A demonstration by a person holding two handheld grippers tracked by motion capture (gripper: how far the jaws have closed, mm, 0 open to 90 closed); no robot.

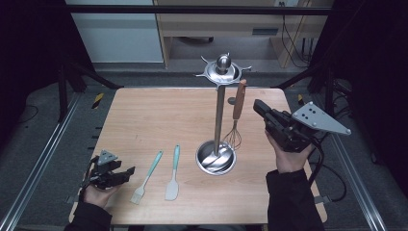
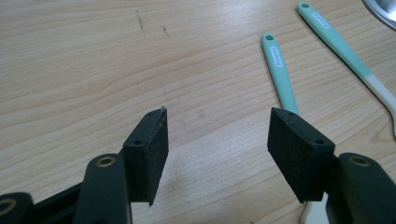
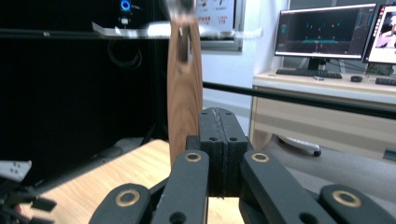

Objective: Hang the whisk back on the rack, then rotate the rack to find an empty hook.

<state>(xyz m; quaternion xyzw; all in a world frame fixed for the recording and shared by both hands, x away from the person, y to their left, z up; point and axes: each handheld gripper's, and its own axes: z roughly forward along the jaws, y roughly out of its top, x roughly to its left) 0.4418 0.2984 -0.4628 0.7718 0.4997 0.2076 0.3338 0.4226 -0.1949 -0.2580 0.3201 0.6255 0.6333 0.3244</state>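
Observation:
A steel utensil stand rises from a round dish base right of the table's middle. A whisk with a wooden handle hangs from the stand's top ring, its wires just above the base. My right gripper is raised just right of that handle, with its jaws shut flat on each other and nothing between them. In the right gripper view the handle stands just left of the jaws. My left gripper rests open and empty at the front left.
A teal-handled brush and a teal-handled spatula lie side by side on the wooden table, between the left gripper and the stand. Beyond the far edge are a desk and monitors.

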